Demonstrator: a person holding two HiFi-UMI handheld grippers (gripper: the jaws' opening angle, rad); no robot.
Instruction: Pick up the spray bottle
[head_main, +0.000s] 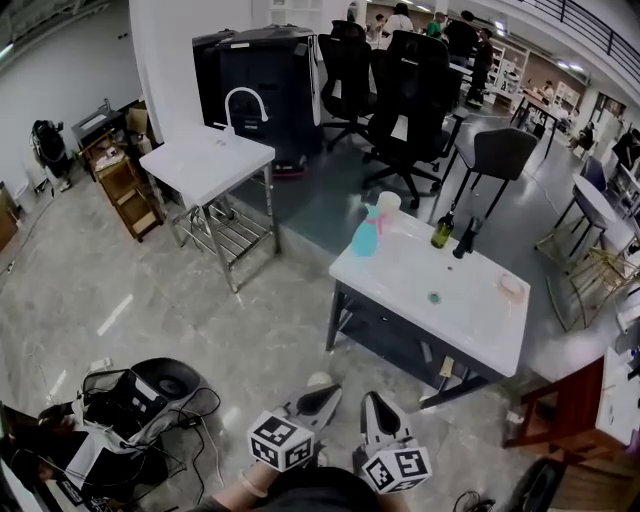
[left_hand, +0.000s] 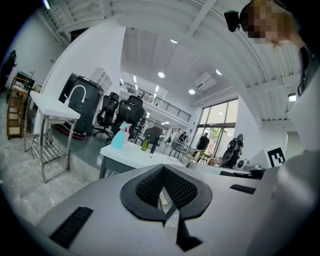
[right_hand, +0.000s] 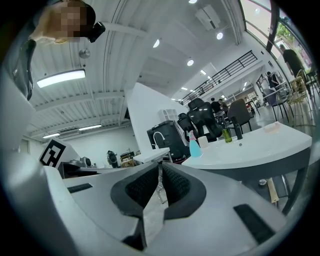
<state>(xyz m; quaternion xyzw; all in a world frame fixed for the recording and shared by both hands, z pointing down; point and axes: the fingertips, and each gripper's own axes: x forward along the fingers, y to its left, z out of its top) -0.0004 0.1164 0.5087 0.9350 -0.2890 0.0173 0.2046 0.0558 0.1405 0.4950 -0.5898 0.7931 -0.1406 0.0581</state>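
Left tongs (left_hand: 164, 172) and right tongs (right_hand: 160, 175) are shown closed, empty, by gripper views alone; spray bottle (head_main: 366, 236) is seen at white tabletop's (head_main: 470, 320) ten o'clock.

Plastic spray bottle (head_main: 366, 238), glossy white table (head_main: 470, 300)

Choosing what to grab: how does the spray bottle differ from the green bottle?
The spray bottle is light blue with a pink top; the green bottle is dark olive, slimmer. The spray bottle stands at the table corner, the green bottle farther right. Both stand upright.
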